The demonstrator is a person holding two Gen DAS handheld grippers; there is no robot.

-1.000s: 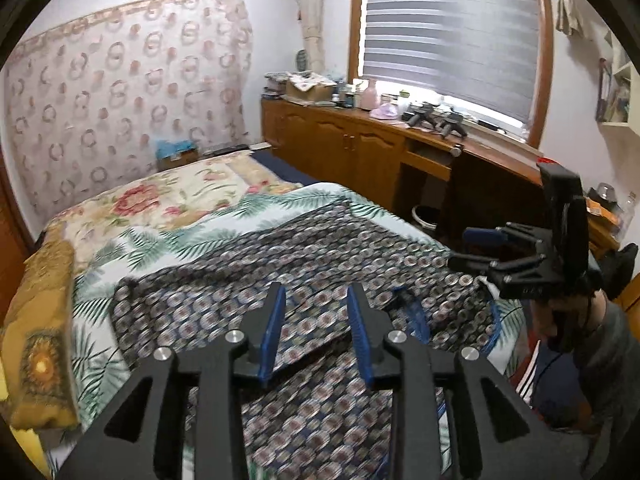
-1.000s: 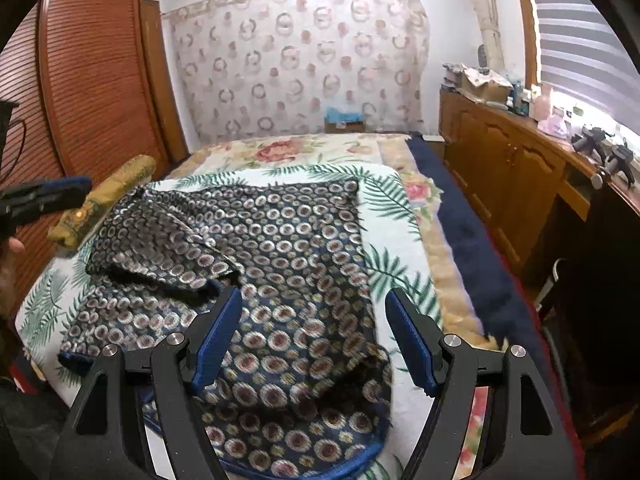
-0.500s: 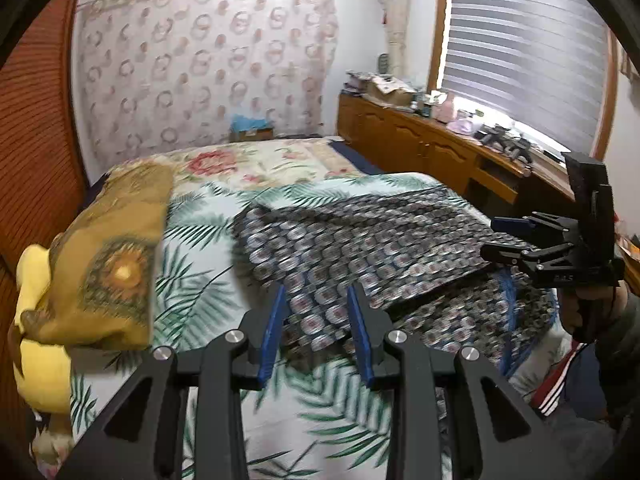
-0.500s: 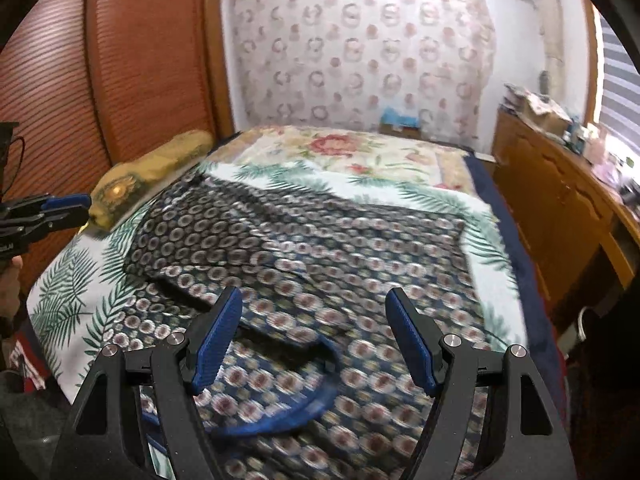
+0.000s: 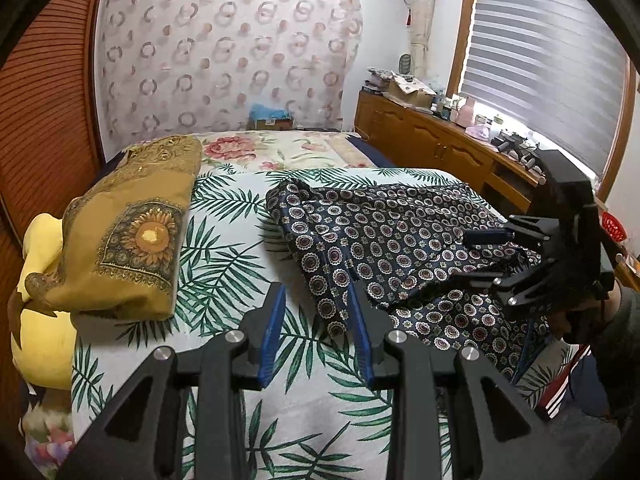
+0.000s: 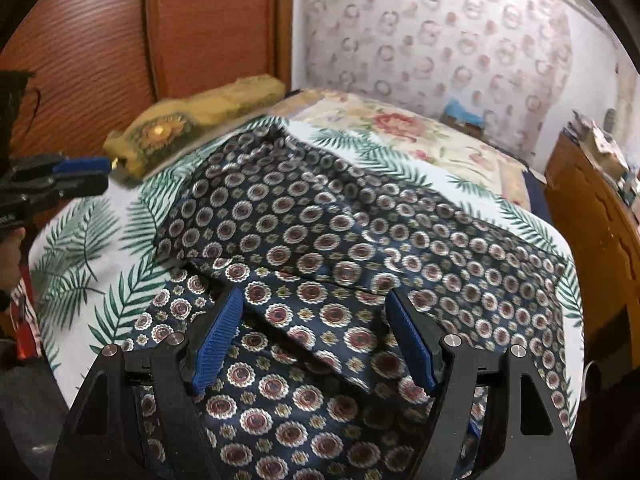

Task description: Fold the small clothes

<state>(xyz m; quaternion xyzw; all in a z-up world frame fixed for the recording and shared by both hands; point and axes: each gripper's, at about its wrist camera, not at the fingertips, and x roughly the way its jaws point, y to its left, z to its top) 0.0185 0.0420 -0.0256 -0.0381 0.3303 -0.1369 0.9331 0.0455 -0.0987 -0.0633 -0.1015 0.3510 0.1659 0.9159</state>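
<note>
While the garment [image 6: 320,248] lies rumpled on the bed [image 5: 224,264], both grippers hover empty, left gripper [image 5: 316,320] narrow, right gripper [image 6: 316,340] wide; next, I judge, each must pinch an edge.

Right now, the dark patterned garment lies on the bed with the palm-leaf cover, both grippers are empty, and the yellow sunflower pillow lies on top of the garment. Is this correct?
Not fully. The yellow sunflower pillow does not lie on the patterned garment; it lies beside it, apart, on the palm-leaf cover, as the left wrist view shows. The rest holds: the left gripper and the right gripper are both empty.
</note>
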